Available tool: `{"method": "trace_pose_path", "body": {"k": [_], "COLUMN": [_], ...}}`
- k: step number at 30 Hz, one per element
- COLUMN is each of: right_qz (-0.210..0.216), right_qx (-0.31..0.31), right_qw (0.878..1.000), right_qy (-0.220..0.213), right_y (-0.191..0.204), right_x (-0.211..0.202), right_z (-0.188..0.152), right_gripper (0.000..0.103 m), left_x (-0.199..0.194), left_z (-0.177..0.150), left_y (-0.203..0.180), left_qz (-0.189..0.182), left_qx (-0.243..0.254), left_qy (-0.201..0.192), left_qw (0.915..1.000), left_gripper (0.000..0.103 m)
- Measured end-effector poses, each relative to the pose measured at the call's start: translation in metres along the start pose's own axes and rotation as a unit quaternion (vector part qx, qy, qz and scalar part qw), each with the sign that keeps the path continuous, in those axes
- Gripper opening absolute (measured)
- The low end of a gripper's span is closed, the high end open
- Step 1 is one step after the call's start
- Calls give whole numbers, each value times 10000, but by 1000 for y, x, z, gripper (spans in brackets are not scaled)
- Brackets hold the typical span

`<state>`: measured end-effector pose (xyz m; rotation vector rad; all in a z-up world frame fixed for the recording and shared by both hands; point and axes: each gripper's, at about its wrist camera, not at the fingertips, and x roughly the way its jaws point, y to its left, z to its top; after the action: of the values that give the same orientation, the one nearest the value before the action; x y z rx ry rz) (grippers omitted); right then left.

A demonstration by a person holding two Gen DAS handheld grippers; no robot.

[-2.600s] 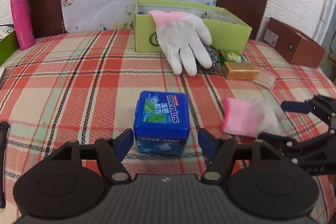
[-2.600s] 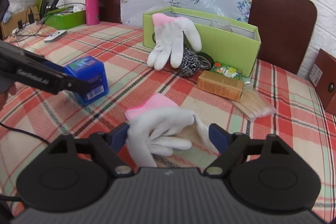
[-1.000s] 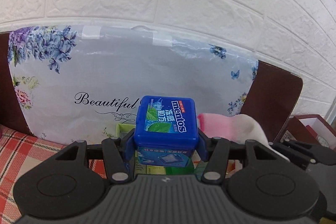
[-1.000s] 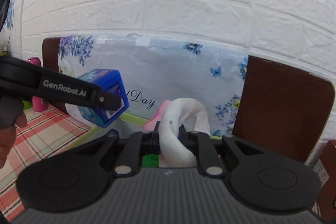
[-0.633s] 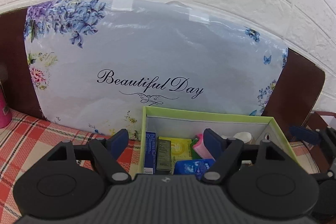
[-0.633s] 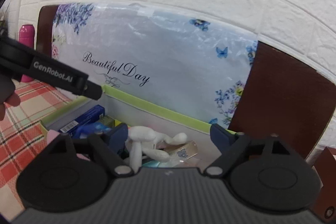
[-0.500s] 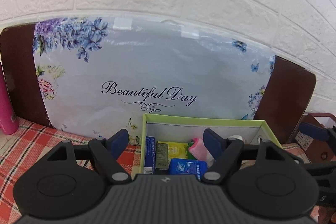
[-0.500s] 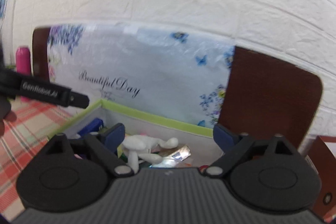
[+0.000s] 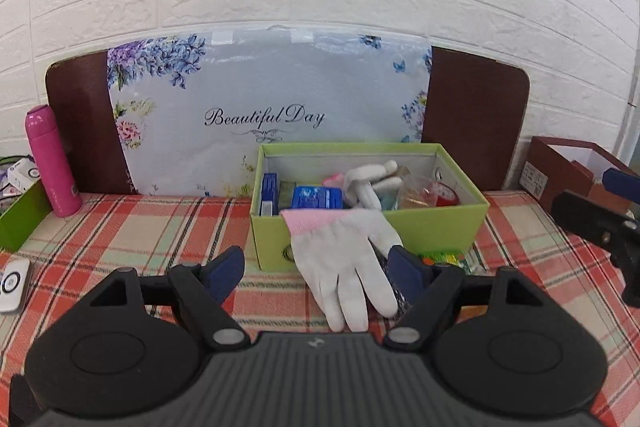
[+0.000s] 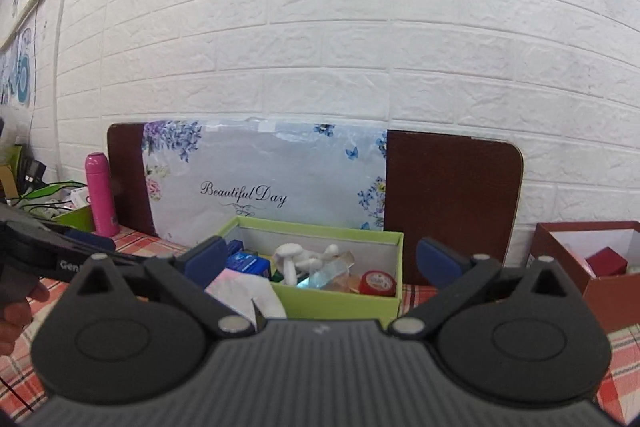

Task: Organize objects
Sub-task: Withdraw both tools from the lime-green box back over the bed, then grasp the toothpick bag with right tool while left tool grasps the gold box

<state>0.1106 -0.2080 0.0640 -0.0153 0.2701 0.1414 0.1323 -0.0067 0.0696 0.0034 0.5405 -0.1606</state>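
Green box (image 9: 436,225) sits at twelve o'clock from both my tools, against the flowered board, already stuffed: blue mint tub (image 9: 317,197) toward its left end, a white glove (image 9: 370,181) lying in the middle. So I judge I'm between pickups, with more to gather. My left tool (image 9: 318,267) is spread wide, gripping nothing, hovering over the plaid table (image 9: 140,227). Just ahead of it, the second glove (image 9: 348,255) hangs by its pink cuff over the box's front wall, fingers resting down on the cloth. That's my likely next grab: drop lower, straddle the fabric, pinch, lift it over the rim. My right tool (image 10: 320,261) is released too, jaws apart, nothing between them. The left view alone shows small packets (image 9: 442,259) and something dark on the table by the glove; the right view alone looks into the red box (image 10: 592,279) at three o'clock.
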Motion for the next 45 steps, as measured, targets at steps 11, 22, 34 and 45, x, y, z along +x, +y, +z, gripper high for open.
{"method": "trace_pose_path", "body": {"k": [11,22,34,45], "right_qz": [-202,-314,-151,-10], "right_qx": [322,585,-622,-194], "right_qw": [9983,9929,9840,9814], "right_qy": [437,989,1663,1910], "right_y": [-2,-17,-58,-71], "right_x": [-50,-40,64,28], "right_z": [-72,-116,-126,-145], "right_gripper": [103,103,99,30], "left_x": [-10,1,23,99], "left_z": [-50,-72,-71,-25], "left_y": [-5,-14,-41,-97], "left_qz": [-83,-373,-932,-1913], "left_qx": [-320,-248,202,1350], "left_qy": [422,670,733,462], "left_qw": [9986,9967,9927,9711], "left_gripper": [82,82,82,82]}}
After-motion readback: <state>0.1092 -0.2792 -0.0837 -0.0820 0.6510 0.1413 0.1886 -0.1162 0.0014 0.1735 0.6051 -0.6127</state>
